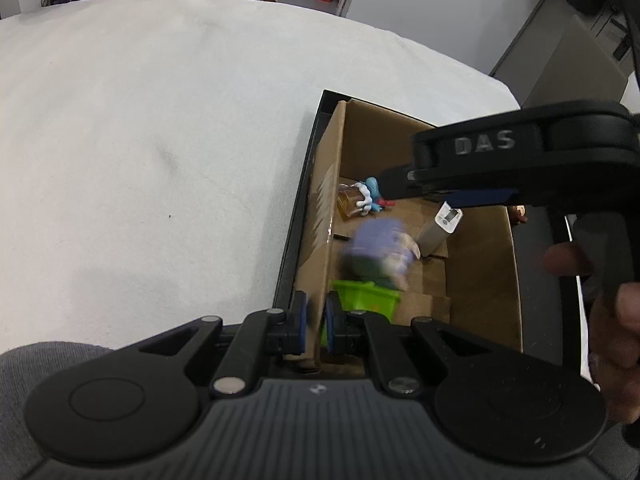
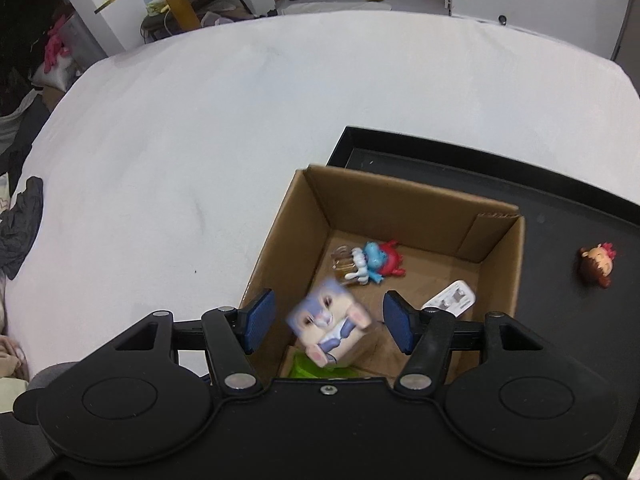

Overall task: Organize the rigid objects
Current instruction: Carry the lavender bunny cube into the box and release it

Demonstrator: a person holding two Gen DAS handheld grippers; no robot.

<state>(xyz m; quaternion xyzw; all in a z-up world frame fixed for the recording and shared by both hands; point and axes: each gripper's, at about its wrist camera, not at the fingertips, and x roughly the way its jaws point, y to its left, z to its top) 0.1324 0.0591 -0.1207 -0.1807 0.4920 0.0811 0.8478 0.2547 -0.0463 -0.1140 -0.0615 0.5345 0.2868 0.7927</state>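
Right wrist view shows the right gripper (image 2: 328, 322) spread wide, the blurred bunny cube (image 2: 330, 322) apparently dropping into the cardboard box (image 2: 400, 196) near its front-left corner, while the left gripper (image 1: 314, 322) pinches the box's left wall, likely steadying it.

The left hand-held gripper (image 1: 316, 322) has its blue-padded fingers (image 1: 301, 316) drawn close together, clamped on a thin upright cardboard wall between them. The right hand-held gripper (image 2: 326, 322) is spread wide, its blue pads (image 2: 260, 320) well apart and touching nothing. In the left wrist view it reaches in from the right, a bare hand (image 1: 612, 320) around its grip
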